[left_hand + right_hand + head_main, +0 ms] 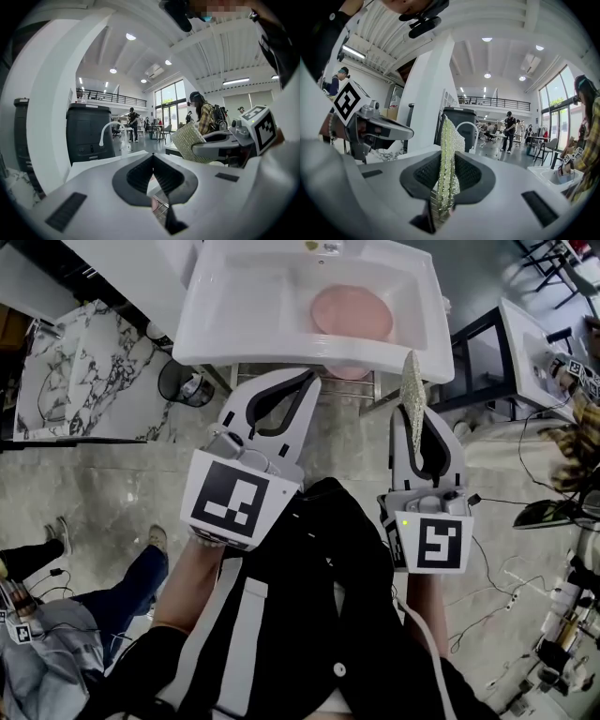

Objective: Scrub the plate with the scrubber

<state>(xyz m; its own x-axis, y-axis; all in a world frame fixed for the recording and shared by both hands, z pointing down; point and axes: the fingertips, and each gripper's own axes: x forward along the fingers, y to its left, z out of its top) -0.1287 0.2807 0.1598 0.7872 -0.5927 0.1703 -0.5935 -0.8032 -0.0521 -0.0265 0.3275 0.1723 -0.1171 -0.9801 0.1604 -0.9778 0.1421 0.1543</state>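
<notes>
A round pink plate (351,312) lies flat in the basin of the white sink (225,329) at the top of the head view. Both grippers are held below the sink's front edge, short of the plate. My left gripper (311,377) is shut with nothing in it; in the left gripper view its dark pads (140,176) meet in a closed line. My right gripper (412,413) is shut on a thin glittery green scrubber (412,385) that stands upright on edge between its pads (423,173). The scrubber (449,145) sticks out past the jaws.
A marble slab (84,371) leans at the left, with a metal can (187,385) under the sink. A second white sink (530,343) on a dark frame stands at the right. Cables lie on the floor (506,549). A person's legs (122,587) are at lower left.
</notes>
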